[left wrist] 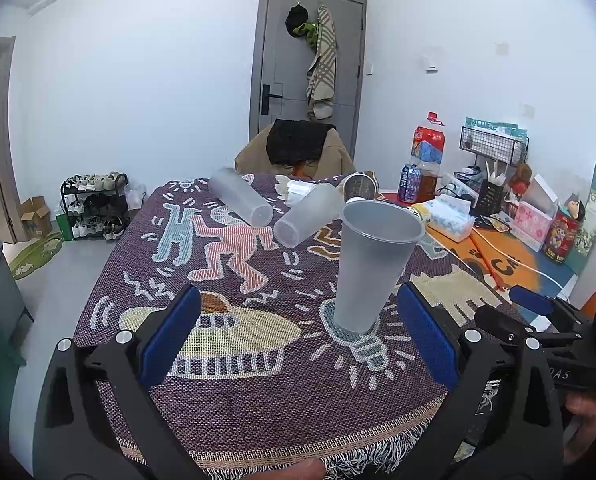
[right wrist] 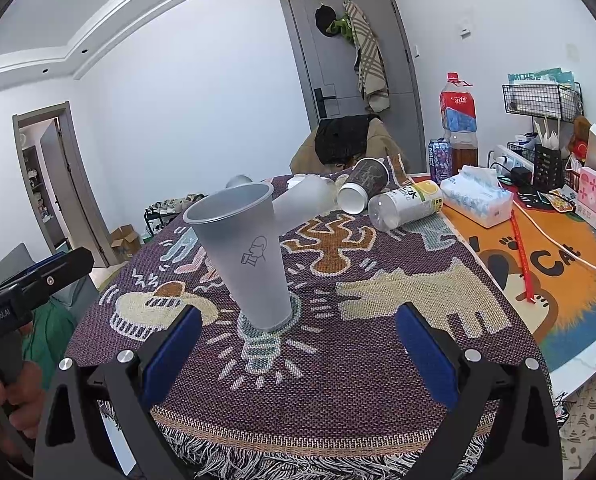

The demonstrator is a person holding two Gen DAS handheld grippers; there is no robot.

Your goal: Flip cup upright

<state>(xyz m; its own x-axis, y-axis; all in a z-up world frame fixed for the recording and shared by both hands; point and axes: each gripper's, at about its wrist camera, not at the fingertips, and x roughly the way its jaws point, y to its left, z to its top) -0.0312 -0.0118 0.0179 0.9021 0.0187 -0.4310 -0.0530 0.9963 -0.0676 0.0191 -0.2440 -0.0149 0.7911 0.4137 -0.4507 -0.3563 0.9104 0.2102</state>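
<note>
Plainly, in the left wrist view the frosted cup (left wrist: 371, 268) stands mouth-up on the patterned woven cloth (left wrist: 258, 400), its base on the light-bulb figure, just beyond the right finger of the left gripper (left wrist: 298, 336). That gripper's blue-padded fingers are spread wide with nothing between them, and the cup sits free of both pads, so the flip appears done for this cup. Farther off, two clear tumblers (left wrist: 242, 196) lie on their sides, probably waiting for the same turn. The right gripper shows at the right edge.

From the right wrist view, the same cup (right wrist: 244, 256) stands near and left of centre, a small drawn figure on its wall, leaning only through lens bend. The right gripper (right wrist: 298, 348) is likewise spread apart and empty, held back from the cup. Beyond lie a dark paper cup (right wrist: 363, 188) and a plastic bottle (right wrist: 405, 204), both on their sides.
</note>
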